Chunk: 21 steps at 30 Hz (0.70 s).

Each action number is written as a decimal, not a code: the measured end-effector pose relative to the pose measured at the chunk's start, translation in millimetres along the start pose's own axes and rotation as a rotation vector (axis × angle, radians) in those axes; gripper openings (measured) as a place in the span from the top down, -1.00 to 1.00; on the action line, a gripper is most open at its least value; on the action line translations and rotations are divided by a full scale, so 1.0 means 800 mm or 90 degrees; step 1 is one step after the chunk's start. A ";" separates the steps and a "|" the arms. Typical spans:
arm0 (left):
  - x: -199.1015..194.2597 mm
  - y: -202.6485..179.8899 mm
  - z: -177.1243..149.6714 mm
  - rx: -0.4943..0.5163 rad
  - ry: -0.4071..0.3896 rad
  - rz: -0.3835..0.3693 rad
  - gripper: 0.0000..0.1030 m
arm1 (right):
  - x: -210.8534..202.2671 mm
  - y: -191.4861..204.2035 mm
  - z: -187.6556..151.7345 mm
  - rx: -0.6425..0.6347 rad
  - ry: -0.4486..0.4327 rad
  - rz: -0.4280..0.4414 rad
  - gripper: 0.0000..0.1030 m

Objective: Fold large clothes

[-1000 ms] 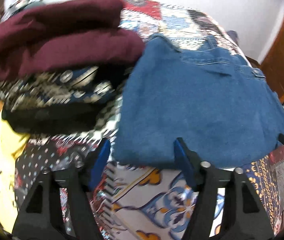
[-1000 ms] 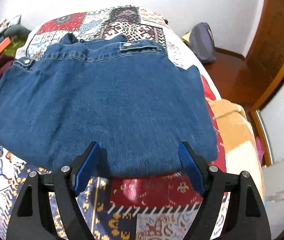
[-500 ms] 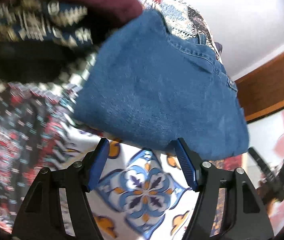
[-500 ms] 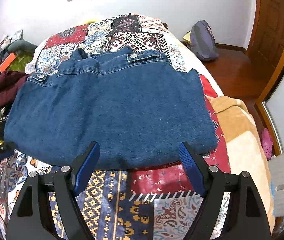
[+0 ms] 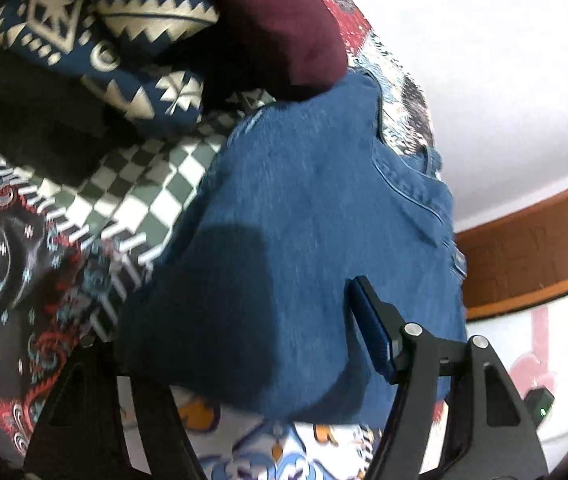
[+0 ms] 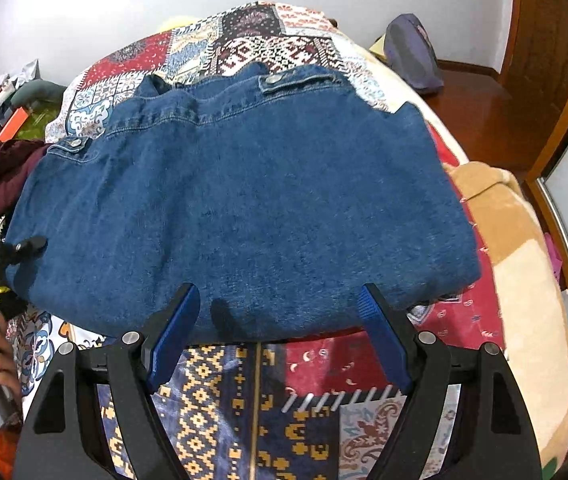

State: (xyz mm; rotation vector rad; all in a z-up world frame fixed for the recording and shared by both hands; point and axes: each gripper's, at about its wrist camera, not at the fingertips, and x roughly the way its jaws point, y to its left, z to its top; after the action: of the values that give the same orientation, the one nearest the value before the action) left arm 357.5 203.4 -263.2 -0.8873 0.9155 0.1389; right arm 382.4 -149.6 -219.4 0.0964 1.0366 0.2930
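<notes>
Your left gripper [image 5: 244, 344] straddles the denim jacket's [image 6: 240, 208] corner, right gripper [image 6: 280, 336] wide and empty: clamp shallow and the folded layers slip apart.

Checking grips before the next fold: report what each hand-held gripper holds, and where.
Nothing is held. Right hand-held gripper stands open at the denim garment's near edge. Left hand-held gripper straddles its corner, not pinching.
</notes>
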 end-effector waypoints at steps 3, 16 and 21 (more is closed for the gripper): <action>0.008 -0.015 0.010 0.003 -0.010 0.042 -0.11 | 0.000 0.008 0.000 -0.007 0.006 0.001 -0.51; -0.066 -0.169 0.011 0.259 -0.113 0.088 0.42 | -0.026 0.045 0.009 -0.025 0.016 0.011 -0.52; -0.126 -0.231 0.000 0.380 -0.191 0.054 0.44 | -0.025 0.082 0.033 -0.043 0.004 0.013 -0.52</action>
State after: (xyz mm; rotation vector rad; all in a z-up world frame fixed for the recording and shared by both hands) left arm 378.9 108.9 -76.6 -0.2630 0.6569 0.0616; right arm 383.1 -91.3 -175.1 0.0451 1.0314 0.3462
